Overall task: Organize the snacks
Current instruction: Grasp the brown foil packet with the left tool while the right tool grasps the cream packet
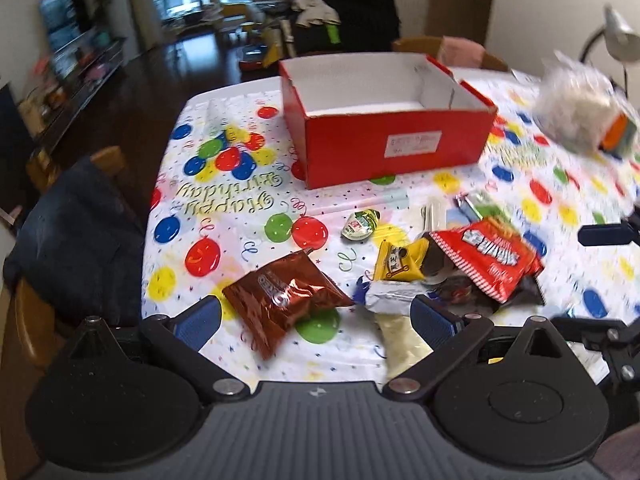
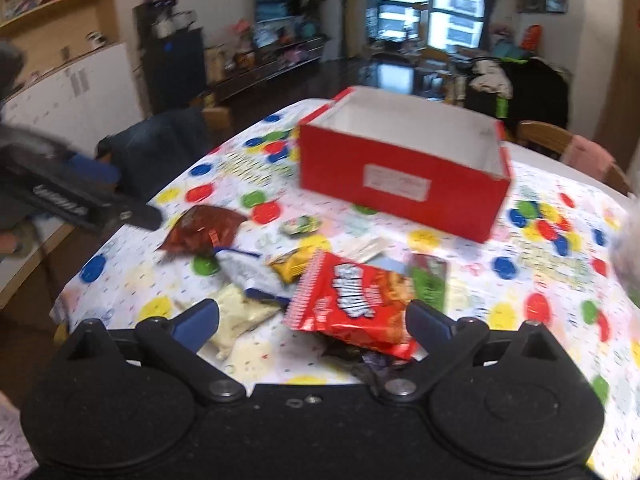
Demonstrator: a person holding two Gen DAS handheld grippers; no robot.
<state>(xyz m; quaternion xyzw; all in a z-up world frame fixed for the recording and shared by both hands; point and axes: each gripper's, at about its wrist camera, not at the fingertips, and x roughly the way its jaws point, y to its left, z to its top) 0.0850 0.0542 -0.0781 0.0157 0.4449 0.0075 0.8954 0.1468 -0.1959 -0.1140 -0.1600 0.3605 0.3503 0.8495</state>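
An open red box (image 1: 396, 148) with a white inside stands empty on the balloon tablecloth; it also shows in the right wrist view (image 2: 404, 184). Snacks lie in a loose pile in front of it: a brown foil packet (image 1: 286, 296) (image 2: 200, 232), a red chip bag (image 1: 488, 260) (image 2: 356, 300), a yellow packet (image 1: 400, 266) (image 2: 292, 266), a white-and-blue packet (image 1: 388, 296) (image 2: 244, 268), a pale pouch (image 1: 400, 340) (image 2: 240, 316), a green packet (image 2: 430, 284), and a small round green snack (image 1: 360, 224) (image 2: 302, 225). My left gripper (image 1: 316, 322) is open over the brown packet. My right gripper (image 2: 312, 320) is open over the red bag.
A clear bag of white stuff (image 1: 576, 104) sits at the table's right side. Wooden chairs stand around the table, one draped with a dark jacket (image 1: 76, 240). A desk lamp (image 1: 618, 34) stands at the far right. The left gripper's body (image 2: 72, 196) shows at the left.
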